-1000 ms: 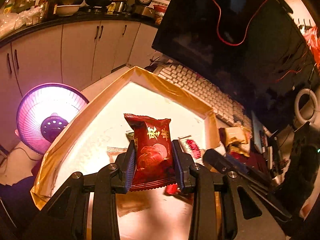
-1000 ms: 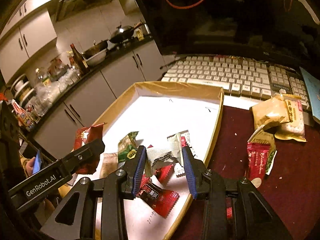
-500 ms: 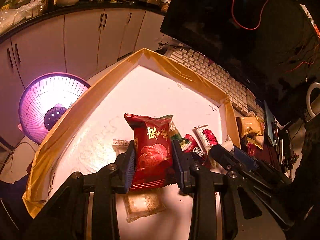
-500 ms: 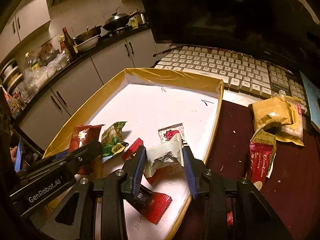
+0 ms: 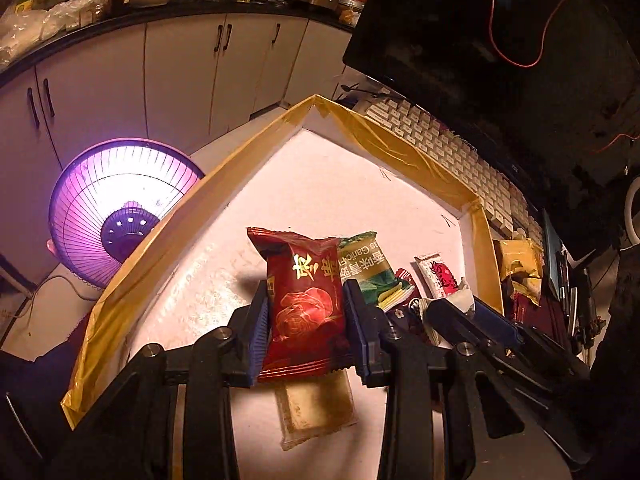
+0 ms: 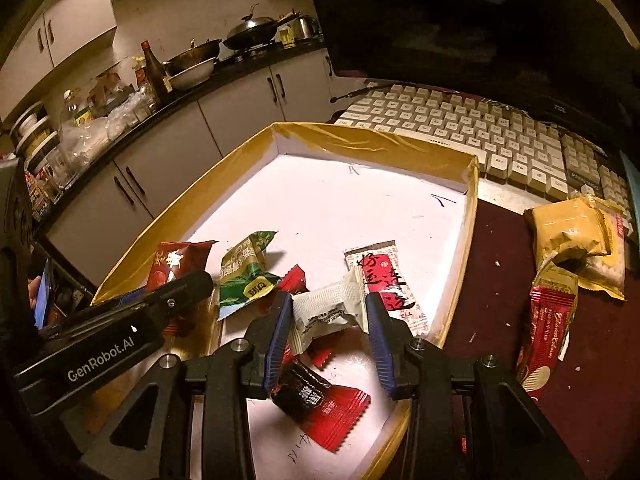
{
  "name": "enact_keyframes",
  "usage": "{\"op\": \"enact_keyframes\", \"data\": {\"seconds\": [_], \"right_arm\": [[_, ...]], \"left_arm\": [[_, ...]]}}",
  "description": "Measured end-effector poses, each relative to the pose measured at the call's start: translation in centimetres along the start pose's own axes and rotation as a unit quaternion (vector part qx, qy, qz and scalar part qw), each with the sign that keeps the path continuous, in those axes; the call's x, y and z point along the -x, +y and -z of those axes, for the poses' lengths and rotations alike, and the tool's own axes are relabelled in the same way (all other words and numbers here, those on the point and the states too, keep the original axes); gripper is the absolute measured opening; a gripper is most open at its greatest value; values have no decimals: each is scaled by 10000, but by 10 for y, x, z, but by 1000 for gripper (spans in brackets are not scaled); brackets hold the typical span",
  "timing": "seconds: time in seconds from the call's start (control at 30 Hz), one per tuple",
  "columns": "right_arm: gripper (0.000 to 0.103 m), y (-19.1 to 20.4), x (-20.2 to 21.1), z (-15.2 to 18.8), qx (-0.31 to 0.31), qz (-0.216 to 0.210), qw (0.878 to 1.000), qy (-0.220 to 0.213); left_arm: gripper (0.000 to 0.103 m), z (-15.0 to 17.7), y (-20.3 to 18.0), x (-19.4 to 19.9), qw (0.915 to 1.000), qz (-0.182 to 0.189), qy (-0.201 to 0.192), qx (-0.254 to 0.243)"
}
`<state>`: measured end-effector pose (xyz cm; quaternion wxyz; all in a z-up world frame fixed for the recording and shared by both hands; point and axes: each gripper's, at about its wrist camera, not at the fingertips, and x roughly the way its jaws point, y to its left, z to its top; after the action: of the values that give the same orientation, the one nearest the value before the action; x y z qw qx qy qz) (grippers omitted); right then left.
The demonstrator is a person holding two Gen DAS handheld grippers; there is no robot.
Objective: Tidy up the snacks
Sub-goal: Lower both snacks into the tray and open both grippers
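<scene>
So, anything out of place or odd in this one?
Yes: several snacks lie outside the tray, on the dark red tabletop beside the keyboard: a puffed tan packet and a red packet.

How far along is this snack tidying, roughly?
Partway, it seems. Several packets already lie in the tray, such as the green packet. Each hand-held gripper carries one above it: left a red packet, right a white packet. The yellow packets and red stick packet wait on the table.

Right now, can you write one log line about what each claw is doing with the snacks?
left claw: holding red packet | right claw: holding white packet | both over tray | stage: placing
</scene>
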<state>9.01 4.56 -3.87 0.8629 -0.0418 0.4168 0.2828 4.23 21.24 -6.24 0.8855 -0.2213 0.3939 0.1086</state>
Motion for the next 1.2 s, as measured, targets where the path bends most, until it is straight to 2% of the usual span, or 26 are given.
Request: {"op": "enact_keyframes", "data": {"seconds": [0.6, 0.67, 0.77, 1.0, 1.07, 1.2], "right_arm": [[41, -4, 1, 0, -118, -62, 9999, -46], [41, -4, 1, 0, -133, -67, 9999, -56], [42, -4, 1, 0, -157, -120, 9998, -59], [52, -12, 9, -1, -416, -285, 9985, -201], [54, -14, 12, -1, -513, -418, 9975, -239], [58, -19, 18, 1, -640, -520, 9960, -343]], "left_arm": [[34, 2, -3, 4, 9997, -229, -2, -61], [44, 2, -2, 4, 9997, -261, 11, -35], [53, 1, -1, 7, 9996, -285, -42, 2], [60, 2, 1, 9, 9995, -285, -87, 137], [69, 3, 0, 10, 9996, -223, -113, 146], [75, 4, -1, 16, 9991, -258, -274, 200]]}}
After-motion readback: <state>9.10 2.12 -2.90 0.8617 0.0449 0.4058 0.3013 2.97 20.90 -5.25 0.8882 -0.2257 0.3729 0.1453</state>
